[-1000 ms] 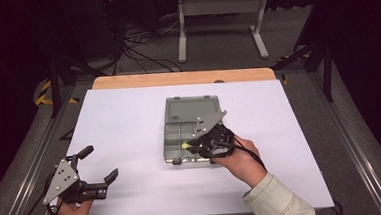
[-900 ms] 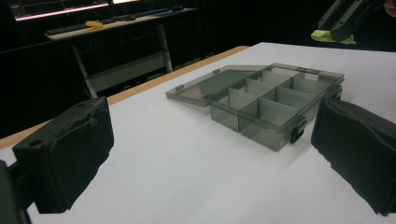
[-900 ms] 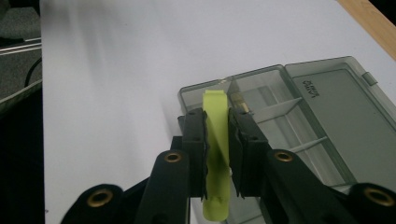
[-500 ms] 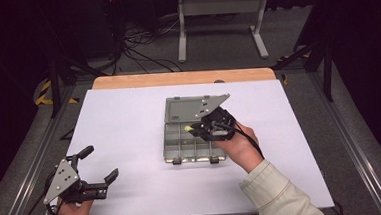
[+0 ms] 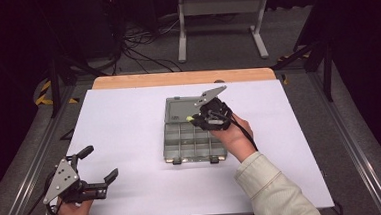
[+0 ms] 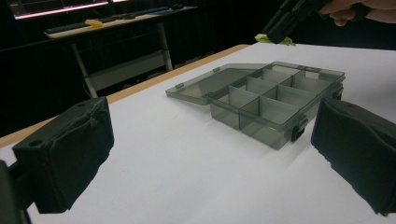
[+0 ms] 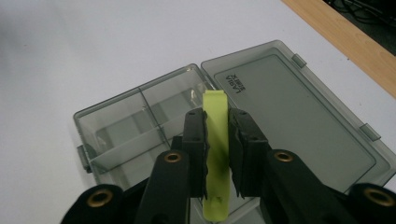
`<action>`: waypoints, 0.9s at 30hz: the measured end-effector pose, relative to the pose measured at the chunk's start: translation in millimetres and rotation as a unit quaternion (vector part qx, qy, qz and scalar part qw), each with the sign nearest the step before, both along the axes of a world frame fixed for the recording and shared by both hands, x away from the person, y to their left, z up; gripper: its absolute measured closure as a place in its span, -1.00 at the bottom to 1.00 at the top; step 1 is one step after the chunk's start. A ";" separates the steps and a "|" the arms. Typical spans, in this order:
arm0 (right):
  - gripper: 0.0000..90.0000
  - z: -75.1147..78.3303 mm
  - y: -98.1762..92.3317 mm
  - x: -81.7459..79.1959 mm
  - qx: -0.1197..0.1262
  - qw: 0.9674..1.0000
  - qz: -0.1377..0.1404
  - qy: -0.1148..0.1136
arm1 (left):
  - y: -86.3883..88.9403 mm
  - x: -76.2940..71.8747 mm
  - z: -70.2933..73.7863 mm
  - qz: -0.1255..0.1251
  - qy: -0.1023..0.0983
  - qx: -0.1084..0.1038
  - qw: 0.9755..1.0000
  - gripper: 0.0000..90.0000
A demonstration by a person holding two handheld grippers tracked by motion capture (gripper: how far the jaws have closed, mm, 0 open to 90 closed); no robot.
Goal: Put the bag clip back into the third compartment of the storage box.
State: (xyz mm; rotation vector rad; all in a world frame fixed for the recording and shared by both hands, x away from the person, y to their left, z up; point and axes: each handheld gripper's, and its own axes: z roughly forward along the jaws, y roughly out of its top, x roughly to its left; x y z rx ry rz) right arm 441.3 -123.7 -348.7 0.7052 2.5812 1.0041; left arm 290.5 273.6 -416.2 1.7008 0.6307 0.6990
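Note:
A grey see-through compartment box [image 5: 193,142] lies open on the white table, its lid [image 5: 178,109] folded flat toward the far side. My right gripper [image 5: 195,118] hovers over the box's far compartments, shut on a flat yellow-green strip [image 7: 216,140] that sticks out past the jaws. In the right gripper view the strip points at the hinge between the divided tray [image 7: 135,126] and the lid [image 7: 289,112]. My left gripper [image 5: 98,164] rests low near the table's front left corner, open and holding nothing. Its pads [image 6: 70,154] frame the box [image 6: 266,100] farther off.
The table's white sheet [image 5: 129,121] ends at a wooden strip [image 5: 181,78] along the far edge. Metal rails run down both sides. Cables and a stand [image 5: 220,15] sit on the dark floor beyond.
My right gripper has carried the yellow-green strip up from the box's front compartments toward the far ones near the lid. The left gripper has stayed put.

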 end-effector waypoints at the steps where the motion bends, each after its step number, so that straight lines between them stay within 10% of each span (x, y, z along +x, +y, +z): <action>1: 0.74 -1.9 -0.3 2.7 -0.001 1.000 -0.003 0.003 | 0.0 -0.1 0.2 0.000 0.000 0.001 1.000 -1.00; 27: 0.74 -27.2 -5.8 25.4 0.014 0.999 -0.032 0.040 | 0.3 -0.8 0.6 0.000 -0.001 -0.003 1.000 -1.00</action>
